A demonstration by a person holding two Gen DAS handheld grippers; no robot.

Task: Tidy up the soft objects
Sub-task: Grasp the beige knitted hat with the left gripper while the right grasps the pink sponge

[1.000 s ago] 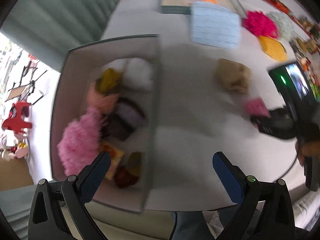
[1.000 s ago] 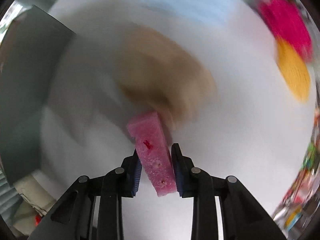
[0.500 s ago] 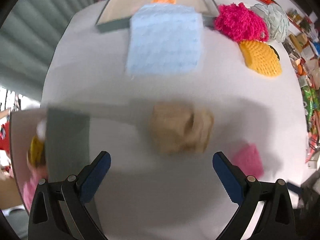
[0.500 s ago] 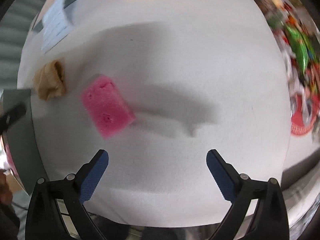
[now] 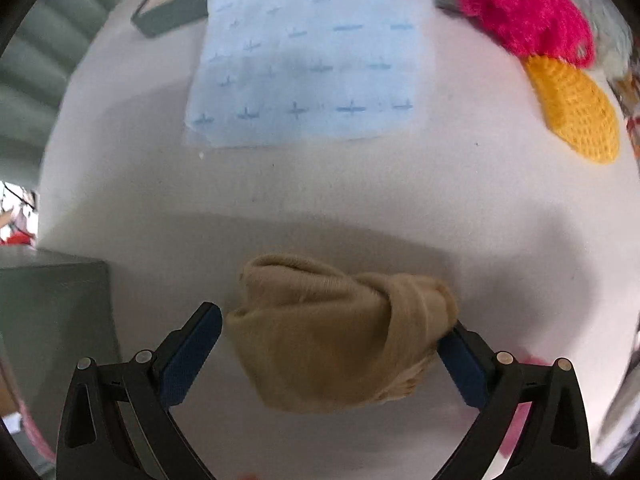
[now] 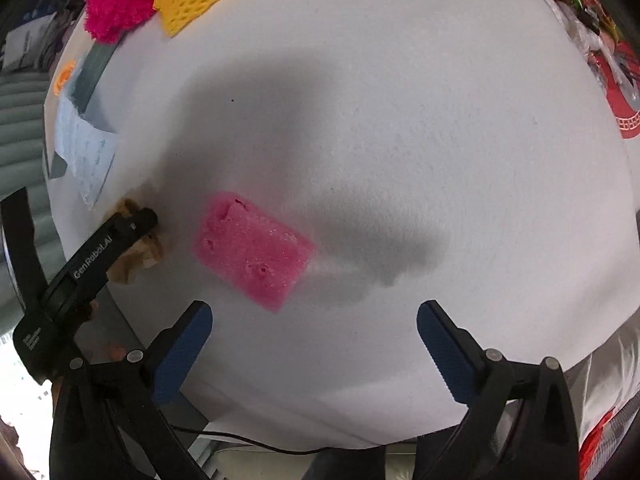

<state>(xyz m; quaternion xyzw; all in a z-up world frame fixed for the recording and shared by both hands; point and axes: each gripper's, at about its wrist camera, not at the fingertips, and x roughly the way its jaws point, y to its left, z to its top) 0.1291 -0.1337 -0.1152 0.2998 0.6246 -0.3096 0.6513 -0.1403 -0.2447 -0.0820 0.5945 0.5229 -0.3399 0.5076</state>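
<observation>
A tan rolled sock bundle lies on the white table, and my left gripper points straight down with its open jaws astride it. The left pad stands clear of the bundle; the right pad sits at its edge without squeezing it. A pink sponge lies flat on the table ahead of my right gripper, whose jaws are opening wide with nothing between them. In the right wrist view one of the left gripper's fingers shows against the tan bundle, left of the sponge.
A light blue cloth lies beyond the bundle, partly over a grey-green tray. A magenta fluffy piece and a yellow crocheted piece sit at the far right. A grey-green box wall stands at the left.
My left gripper left the box, crossed the table and sank over the tan bundle. My right gripper let go of the pink sponge, opened wide and rolled; the sponge now lies on the table.
</observation>
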